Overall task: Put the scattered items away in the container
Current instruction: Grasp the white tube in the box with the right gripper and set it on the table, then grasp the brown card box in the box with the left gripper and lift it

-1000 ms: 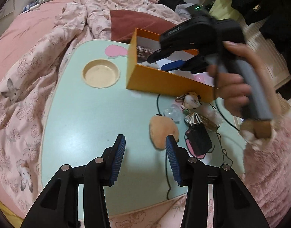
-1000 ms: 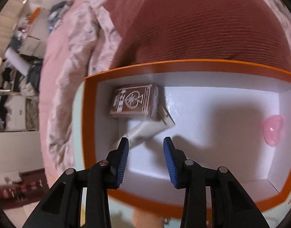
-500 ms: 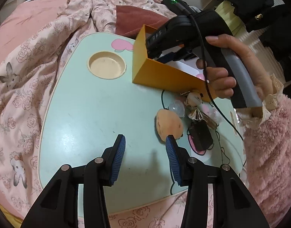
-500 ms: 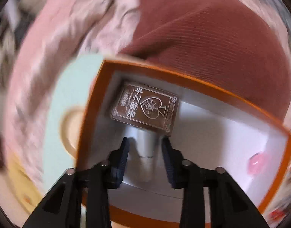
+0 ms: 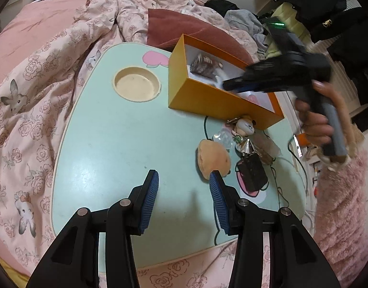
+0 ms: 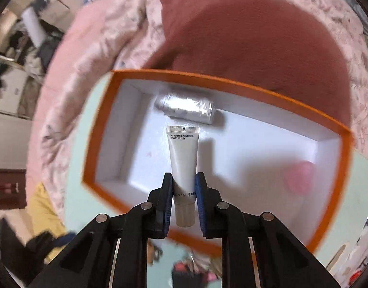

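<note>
In the right wrist view my right gripper [image 6: 184, 180] points down over the orange box [image 6: 97, 148]. Its jaws are closing, and the pads press on a white tube [image 6: 184, 153] held cap end toward the camera, above the box's white floor. A pack of cards [image 6: 186, 106], blurred, and a pink blob [image 6: 299, 177] lie inside the box. In the left wrist view my left gripper [image 5: 184, 176] hangs open over the mint table [image 5: 107, 148] with nothing between its fingers. A tan plush piece [image 5: 212, 158] lies just beyond its right fingertip. The right gripper [image 5: 232, 86] shows blurred over the box [image 5: 208, 98].
Beside the box lie a small figure keychain [image 5: 244, 127], a silver cone [image 5: 247, 146], a black item [image 5: 252, 174] and a thin cable [image 5: 277, 187]. The table has a round cup recess [image 5: 137, 87]. A maroon cushion [image 5: 184, 24] and a floral blanket [image 5: 39, 96] surround the table.
My right gripper has shut on the white tube that lay in the box beside the cards, rolled, and lifted it off the floor. The left gripper has stayed about where it was.
</note>
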### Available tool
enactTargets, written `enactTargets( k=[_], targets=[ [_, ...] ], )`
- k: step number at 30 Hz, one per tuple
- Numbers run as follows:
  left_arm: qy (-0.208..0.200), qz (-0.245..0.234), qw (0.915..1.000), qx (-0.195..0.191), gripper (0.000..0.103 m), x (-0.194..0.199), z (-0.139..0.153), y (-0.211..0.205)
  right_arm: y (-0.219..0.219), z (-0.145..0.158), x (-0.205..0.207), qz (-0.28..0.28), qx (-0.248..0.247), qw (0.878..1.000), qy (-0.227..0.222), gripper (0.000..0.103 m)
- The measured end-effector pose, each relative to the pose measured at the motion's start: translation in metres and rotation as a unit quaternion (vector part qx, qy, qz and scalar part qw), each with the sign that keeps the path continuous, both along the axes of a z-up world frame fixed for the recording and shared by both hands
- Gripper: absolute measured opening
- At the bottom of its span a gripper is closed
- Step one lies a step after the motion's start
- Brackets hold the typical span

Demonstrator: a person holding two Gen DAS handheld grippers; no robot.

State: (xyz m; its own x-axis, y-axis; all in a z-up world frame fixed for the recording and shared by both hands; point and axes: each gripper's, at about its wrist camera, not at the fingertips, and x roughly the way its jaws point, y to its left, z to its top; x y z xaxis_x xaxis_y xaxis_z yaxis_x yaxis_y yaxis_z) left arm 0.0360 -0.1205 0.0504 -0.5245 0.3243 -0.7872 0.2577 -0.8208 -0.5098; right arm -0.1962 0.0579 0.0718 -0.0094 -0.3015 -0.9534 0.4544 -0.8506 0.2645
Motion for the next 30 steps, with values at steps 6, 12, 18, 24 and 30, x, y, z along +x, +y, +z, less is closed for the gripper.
enactTargets(
  k=[6,12,18,24,30],
  targets=[
    [-0.006,-0.017,0.9998,0.001,0.045,-0.012,0.001,0.014,0.050,0.047,0.046,0.016,-0.054,0.997,0.048,0.018],
    [-0.011,-0.035,0.9993,-0.002,0.045,-0.025,0.005,0.030,0.077,0.027,0.099,0.045,-0.073,0.995,0.044,0.004],
    [-0.015,-0.058,0.9982,-0.009,0.045,-0.034,0.012,0.046,0.100,-0.009,0.123,0.034,-0.074,0.996,0.047,0.004],
    [-0.001,-0.062,0.9977,-0.028,0.045,-0.050,0.035,0.052,0.131,-0.006,0.124,-0.008,-0.126,0.991,0.049,0.007],
    [0.000,-0.054,0.9972,-0.051,0.045,-0.113,0.064,0.053,0.146,-0.002,0.132,-0.033,-0.139,0.988,0.064,0.007]
  ],
)
